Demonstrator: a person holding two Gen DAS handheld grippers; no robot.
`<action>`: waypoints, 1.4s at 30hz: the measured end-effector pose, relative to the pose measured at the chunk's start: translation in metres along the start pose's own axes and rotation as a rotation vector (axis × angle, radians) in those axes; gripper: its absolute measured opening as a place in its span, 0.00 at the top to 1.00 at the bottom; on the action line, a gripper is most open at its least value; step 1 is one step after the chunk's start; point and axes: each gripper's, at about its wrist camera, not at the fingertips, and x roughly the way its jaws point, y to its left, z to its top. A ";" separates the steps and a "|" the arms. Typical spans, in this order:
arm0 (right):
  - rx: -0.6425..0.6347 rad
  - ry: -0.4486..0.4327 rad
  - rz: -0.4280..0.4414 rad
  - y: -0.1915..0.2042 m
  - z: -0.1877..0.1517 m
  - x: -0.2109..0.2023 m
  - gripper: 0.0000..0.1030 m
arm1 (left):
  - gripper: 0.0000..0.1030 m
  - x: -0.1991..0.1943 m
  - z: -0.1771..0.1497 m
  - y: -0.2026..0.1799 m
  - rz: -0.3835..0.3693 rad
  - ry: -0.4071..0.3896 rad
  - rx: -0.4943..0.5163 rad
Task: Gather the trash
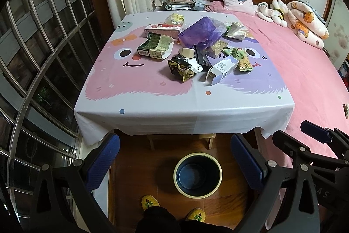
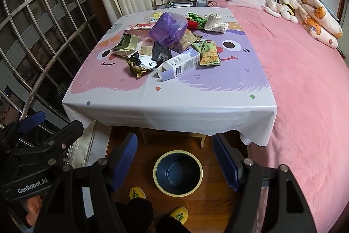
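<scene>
Your left gripper (image 1: 174, 158) and right gripper (image 2: 175, 158) both hang wide and empty above the bin (image 2: 177, 173). The trash pile (image 2: 165, 47) sits ahead on the table (image 2: 196, 106); the white carton (image 2: 181, 66) lies nearest, long axis running diagonally toward you.

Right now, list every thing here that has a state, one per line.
Left gripper: open, empty.
Right gripper: open, empty.
Bin: upright on the floor, nothing in it.
White and purple carton: on its side, end flap open.
Green box: torn open, crushed.
Purple bag: crumpled on top of the pile.
Gold and black wrapper: crumpled.
</scene>
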 end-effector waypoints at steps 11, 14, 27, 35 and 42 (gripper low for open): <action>-0.019 -0.008 0.032 -0.006 0.004 0.006 0.30 | 0.03 -0.003 0.007 0.006 0.015 0.003 -0.027; -0.018 -0.005 0.042 -0.008 0.004 0.007 0.30 | 0.03 -0.003 0.008 0.005 0.020 0.005 -0.022; -0.018 -0.011 0.061 -0.003 0.020 0.016 0.30 | 0.03 0.006 0.021 0.004 0.056 0.006 -0.010; 0.006 0.007 0.058 0.013 0.045 0.037 0.30 | 0.03 0.032 0.052 0.028 0.046 0.015 0.001; 0.135 0.062 0.049 0.018 0.084 0.076 0.30 | 0.03 0.076 0.105 0.063 -0.005 0.071 0.027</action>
